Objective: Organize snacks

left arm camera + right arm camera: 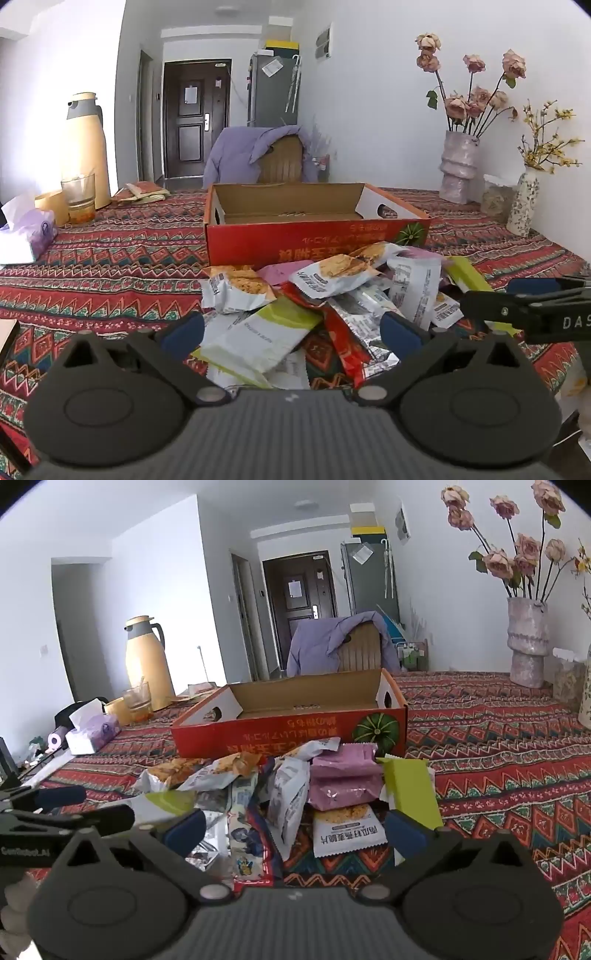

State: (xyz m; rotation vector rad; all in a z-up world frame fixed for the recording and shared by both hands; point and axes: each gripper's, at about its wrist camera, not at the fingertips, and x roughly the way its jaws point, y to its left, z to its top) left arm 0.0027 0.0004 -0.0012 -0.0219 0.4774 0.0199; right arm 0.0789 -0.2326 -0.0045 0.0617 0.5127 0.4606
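My left gripper (291,330) and right gripper (295,825) tilt gently downward side by side, jaws spread wide, holding nothing.

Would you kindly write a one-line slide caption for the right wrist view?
Open right tool poised over a heap of snack packets before an empty red cardboard box on a patterned tablecloth.
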